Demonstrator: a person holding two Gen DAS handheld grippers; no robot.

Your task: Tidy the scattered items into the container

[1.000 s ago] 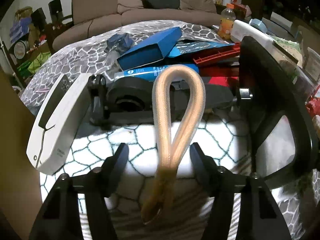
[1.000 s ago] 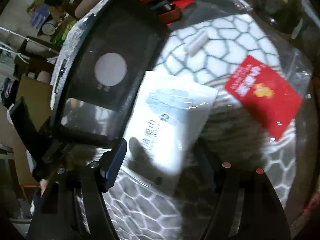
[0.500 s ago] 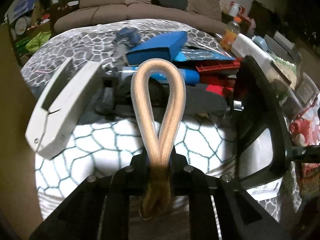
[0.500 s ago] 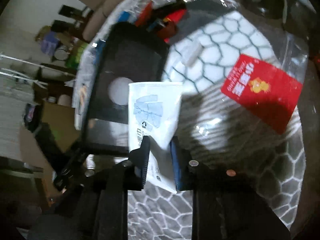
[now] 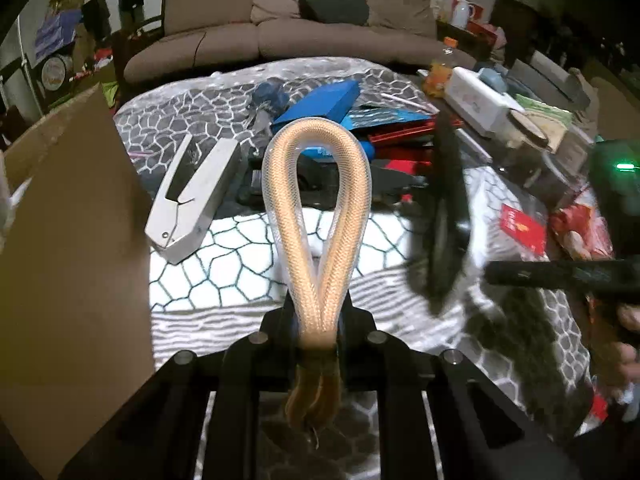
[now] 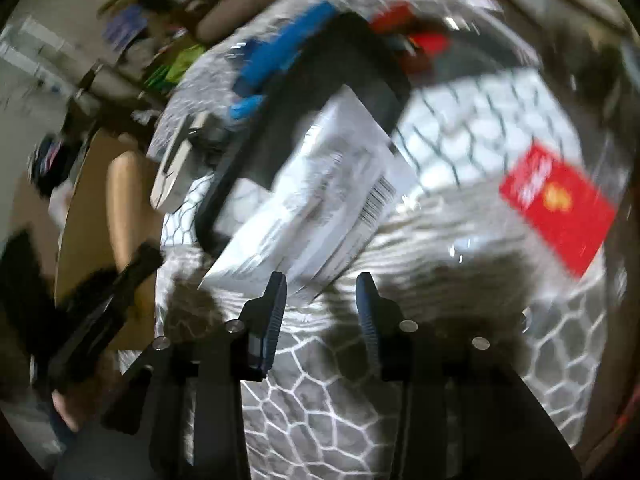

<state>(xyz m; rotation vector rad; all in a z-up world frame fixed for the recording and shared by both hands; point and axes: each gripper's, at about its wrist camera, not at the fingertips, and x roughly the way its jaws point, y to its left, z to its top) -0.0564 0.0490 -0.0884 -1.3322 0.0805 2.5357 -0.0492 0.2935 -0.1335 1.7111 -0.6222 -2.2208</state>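
Since half a second ago, my right tongs [image 6: 320, 300] have let go of the white packet [image 6: 320, 200]: their jaws now stand apart with nothing between them, and the packet sits just ahead of the tips, tilted, its barcode side up, its far edge against the black frame [image 6: 304, 80]. Whether the packet touches the bench I cannot tell, as the right wrist view is smeared. My left tongs [image 5: 318, 322] remain clamped on the folded beige braided hose [image 5: 316, 200], which now stands higher over the bench than before; its loop rises upright from the pinch point and its two ends hang below the jaws.

From the left wrist view, the cardboard box [image 5: 76, 240] fills the left side, its wall just beside the hose. A white hinged tool [image 5: 192, 196] lies on the patterned bench cover [image 5: 224, 264] between the box and the loop. Behind the loop sits a heap with a blue box [image 5: 324, 100] and red pieces [image 5: 400, 136]. The black frame [image 5: 444, 216] stands on edge to the right, blurred. A red card [image 6: 560, 204] lies flat under clear plastic, well apart from the packet on the right. A brown sofa [image 5: 280, 28] stands beyond the bench.
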